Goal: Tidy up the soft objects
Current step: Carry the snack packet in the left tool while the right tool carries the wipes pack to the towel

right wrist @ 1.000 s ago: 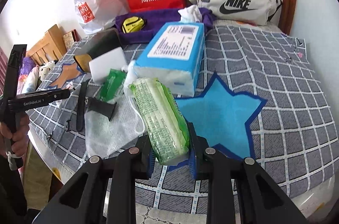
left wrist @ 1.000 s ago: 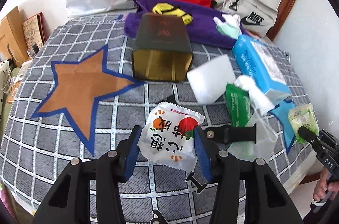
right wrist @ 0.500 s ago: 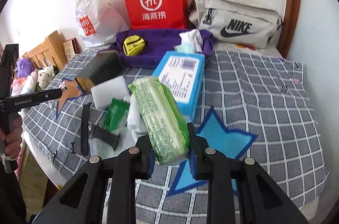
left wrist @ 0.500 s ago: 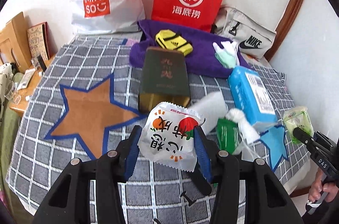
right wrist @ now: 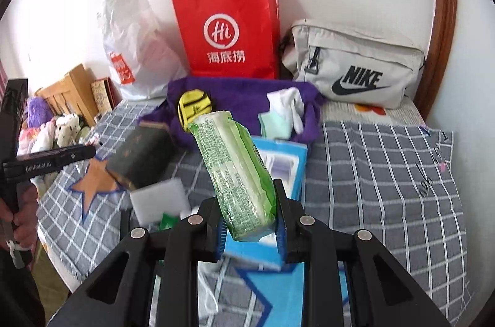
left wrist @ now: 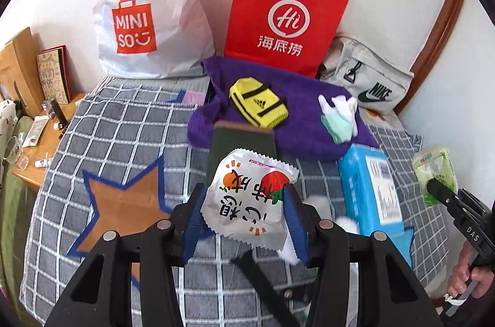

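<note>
The left gripper (left wrist: 246, 218) clamps a white crinkly snack packet (left wrist: 250, 200), and the right gripper (right wrist: 249, 217) clamps a green plastic tissue pack (right wrist: 236, 175). Ahead, a yellow pouch (left wrist: 258, 102) and white sock (left wrist: 338, 107) already lie on the purple towel (left wrist: 300, 122); neither held item has been placed.

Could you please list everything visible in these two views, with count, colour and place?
White snack packet with fruit print: one, white, held above the bed.
Green-and-white wipes pack: one, green, held above the bed.
Red paper bag: one, red, against the wall.
White plastic Miniso bag: one, white, left of the red bag.
Grey Nike pouch: one, grey, right of the red bag.
Purple towel: one, purple, on the bed, carrying a yellow folded item and white socks.
Dark green box: one, mid-bed.
Blue tissue pack: one, blue, right side.
White sponge block: one, white.
Checked grey bedspread: one.
Left gripper: fingers clamp the packet.
Right gripper: fingers clamp the wipes.
</note>
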`<state>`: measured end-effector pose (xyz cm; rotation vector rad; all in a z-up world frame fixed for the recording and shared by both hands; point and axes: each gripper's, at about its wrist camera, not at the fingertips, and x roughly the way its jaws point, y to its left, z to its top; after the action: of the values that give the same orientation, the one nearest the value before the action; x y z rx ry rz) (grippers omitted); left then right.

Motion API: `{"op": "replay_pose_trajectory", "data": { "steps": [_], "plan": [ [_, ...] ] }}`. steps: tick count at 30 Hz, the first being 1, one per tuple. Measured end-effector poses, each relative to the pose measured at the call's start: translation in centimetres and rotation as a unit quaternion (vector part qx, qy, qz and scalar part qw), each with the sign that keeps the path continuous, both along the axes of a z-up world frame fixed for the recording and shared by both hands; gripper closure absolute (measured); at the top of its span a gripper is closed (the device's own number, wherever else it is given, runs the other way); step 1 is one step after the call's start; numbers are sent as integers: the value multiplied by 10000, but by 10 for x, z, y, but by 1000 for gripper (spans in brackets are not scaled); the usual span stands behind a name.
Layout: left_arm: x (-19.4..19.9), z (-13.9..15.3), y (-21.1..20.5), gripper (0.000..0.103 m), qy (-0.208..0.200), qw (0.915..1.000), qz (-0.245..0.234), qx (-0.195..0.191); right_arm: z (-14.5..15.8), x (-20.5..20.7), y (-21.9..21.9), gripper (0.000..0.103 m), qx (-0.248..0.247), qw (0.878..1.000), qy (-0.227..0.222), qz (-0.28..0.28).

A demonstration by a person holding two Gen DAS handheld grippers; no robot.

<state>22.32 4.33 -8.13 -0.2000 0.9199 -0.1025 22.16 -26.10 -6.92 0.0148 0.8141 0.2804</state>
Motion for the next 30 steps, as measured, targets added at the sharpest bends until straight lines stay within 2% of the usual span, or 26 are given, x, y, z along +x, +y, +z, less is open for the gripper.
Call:
{"op": "replay_pose_trajectory", "data": {
  "steps": [5, 15, 30],
  "plan": [
    [24, 2, 1, 56, -13, 10000, 27, -34, 2, 29, 8, 78, 19, 10000, -59, 70],
    [73, -1, -1, 56, -38, 10000, -12, -62, -12, 82, 2, 78, 34, 10000, 4, -14],
    [135, -23, 1, 56, 89, 9999, 42, -55, -43, 148, 10, 78, -107, 9995, 264, 116]
  ]
}}
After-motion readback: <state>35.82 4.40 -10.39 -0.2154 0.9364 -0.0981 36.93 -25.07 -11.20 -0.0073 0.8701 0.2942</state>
